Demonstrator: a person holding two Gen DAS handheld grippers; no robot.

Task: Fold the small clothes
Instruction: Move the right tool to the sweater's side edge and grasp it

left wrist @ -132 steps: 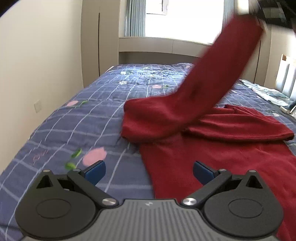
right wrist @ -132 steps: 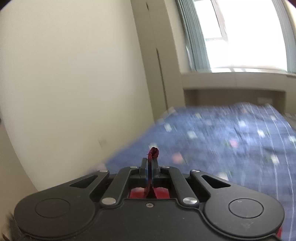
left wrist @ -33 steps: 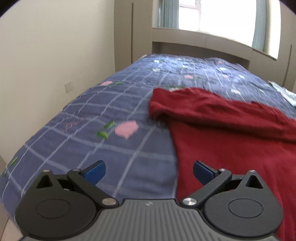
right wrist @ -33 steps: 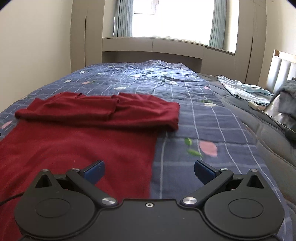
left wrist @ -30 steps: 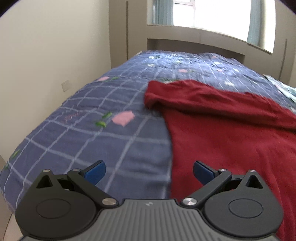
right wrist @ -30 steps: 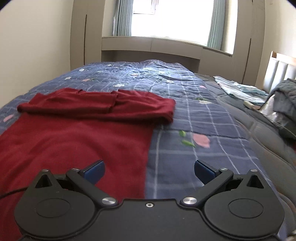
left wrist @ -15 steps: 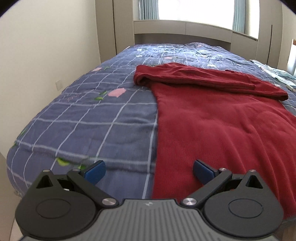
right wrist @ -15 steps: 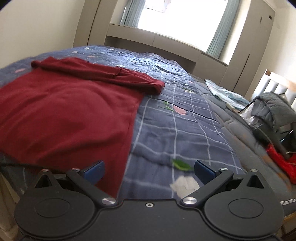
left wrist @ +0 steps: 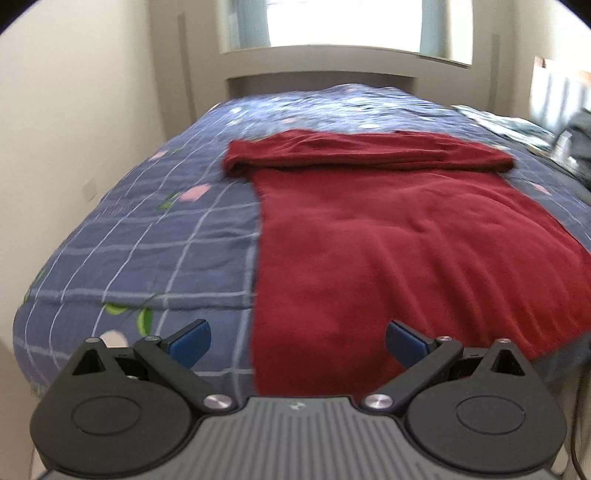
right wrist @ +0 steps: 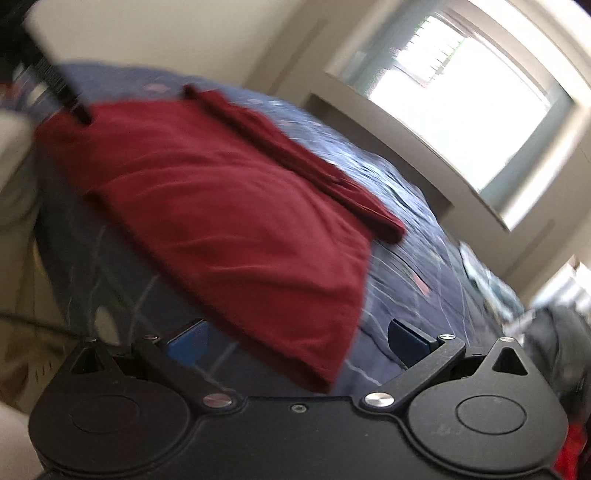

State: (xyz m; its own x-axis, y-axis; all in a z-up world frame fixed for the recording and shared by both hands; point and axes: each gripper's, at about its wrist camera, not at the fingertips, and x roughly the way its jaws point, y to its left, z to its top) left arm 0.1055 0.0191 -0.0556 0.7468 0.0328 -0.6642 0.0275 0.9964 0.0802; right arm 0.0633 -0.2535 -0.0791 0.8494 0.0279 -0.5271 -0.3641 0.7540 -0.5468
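A dark red garment (left wrist: 399, 236) lies flat on the blue checked bedspread (left wrist: 155, 236), its sleeves folded across the far end. Its near hem hangs over the bed's front edge. My left gripper (left wrist: 297, 341) is open and empty, just in front of the hem's left corner. In the right wrist view the garment (right wrist: 229, 221) appears tilted, with its near right corner close to my right gripper (right wrist: 297, 341), which is open and empty. The left gripper's dark body (right wrist: 55, 77) shows at the top left of that view.
A wall (left wrist: 74, 110) runs along the bed's left side. A window (left wrist: 343, 22) and a ledge stand behind the bed. Grey and light clothes (left wrist: 569, 136) lie at the far right. Something bright red (right wrist: 570, 454) sits at the lower right of the right wrist view.
Both grippers have pulled back toward the bed's front edge, both open. The right wrist view has tilted and dropped low beside the hem's right corner. The garment has not moved.
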